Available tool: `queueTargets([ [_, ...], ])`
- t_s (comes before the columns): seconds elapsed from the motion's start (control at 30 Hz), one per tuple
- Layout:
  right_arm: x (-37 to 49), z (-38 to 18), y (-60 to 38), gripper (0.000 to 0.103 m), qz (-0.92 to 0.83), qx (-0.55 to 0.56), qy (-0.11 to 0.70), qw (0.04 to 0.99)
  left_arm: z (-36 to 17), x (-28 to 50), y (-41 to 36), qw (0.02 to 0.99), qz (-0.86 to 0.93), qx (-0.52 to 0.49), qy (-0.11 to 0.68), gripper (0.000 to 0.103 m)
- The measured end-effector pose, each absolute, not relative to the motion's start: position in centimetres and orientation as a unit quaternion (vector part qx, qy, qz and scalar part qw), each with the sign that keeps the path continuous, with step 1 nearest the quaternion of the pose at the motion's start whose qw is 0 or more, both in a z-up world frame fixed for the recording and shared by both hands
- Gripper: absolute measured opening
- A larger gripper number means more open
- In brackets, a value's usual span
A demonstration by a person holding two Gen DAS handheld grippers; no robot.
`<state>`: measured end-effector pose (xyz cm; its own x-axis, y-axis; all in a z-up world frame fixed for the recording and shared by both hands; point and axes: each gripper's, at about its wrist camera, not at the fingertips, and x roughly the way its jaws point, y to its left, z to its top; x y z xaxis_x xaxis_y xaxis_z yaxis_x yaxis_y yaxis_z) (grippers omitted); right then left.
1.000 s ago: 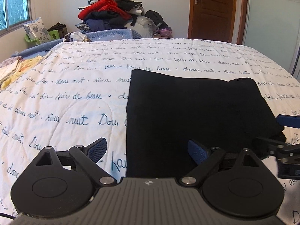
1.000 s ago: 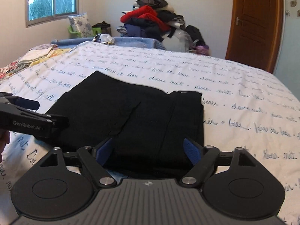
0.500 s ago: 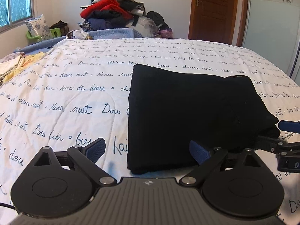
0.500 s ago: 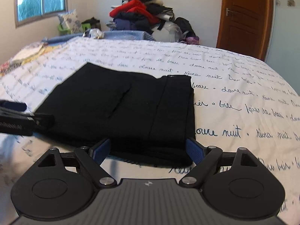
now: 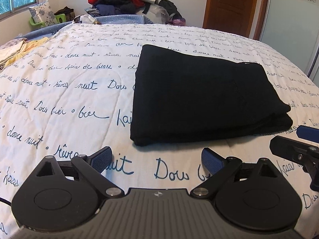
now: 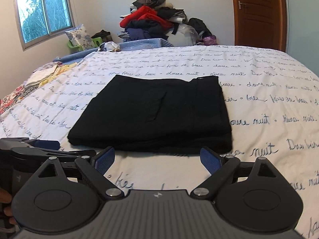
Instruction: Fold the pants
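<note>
1. Because the pants (image 5: 201, 99) are soft, limp cloth, treat them as light and floppy; they lie folded in a flat stack on the bed (image 5: 59, 91).
2. Note the left claw (image 5: 157, 159): spread wide, empty.
3. Note the right claw (image 6: 157, 159): jaws opening, nothing between them.
4. Take hold at the thick near edge, pinching all layers.

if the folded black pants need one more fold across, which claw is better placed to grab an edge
Probably the right claw: it faces the pants squarely, their near edge spanning its opening, empty jaws. The left claw, also open and empty, sits off their left corner, mostly over the bedspread.
</note>
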<state>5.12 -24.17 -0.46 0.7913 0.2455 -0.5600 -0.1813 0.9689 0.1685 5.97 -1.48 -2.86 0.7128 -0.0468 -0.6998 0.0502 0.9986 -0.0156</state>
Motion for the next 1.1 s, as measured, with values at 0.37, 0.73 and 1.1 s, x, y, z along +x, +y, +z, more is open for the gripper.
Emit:
queueTargets([
  [0.37, 4.6, -2.2, -23.0, 0.094, 0.104, 0.044, 0.318, 0.941, -3.4, 4.9, -1.7, 0.930, -0.018, 0.012, 0.367, 0.097],
  [0.73, 4.2, -3.1, -23.0, 0.094, 0.097, 0.041, 0.323, 0.941, -3.8, 4.4, -2.0, 0.934, -0.016, 0.015, 0.356, 0.098],
  [1.1, 4.3, -3.7, -23.0, 0.094, 0.087, 0.037, 0.323, 0.942, -4.3, 4.1, -2.1, 0.938, -0.017, 0.023, 0.346, 0.103],
])
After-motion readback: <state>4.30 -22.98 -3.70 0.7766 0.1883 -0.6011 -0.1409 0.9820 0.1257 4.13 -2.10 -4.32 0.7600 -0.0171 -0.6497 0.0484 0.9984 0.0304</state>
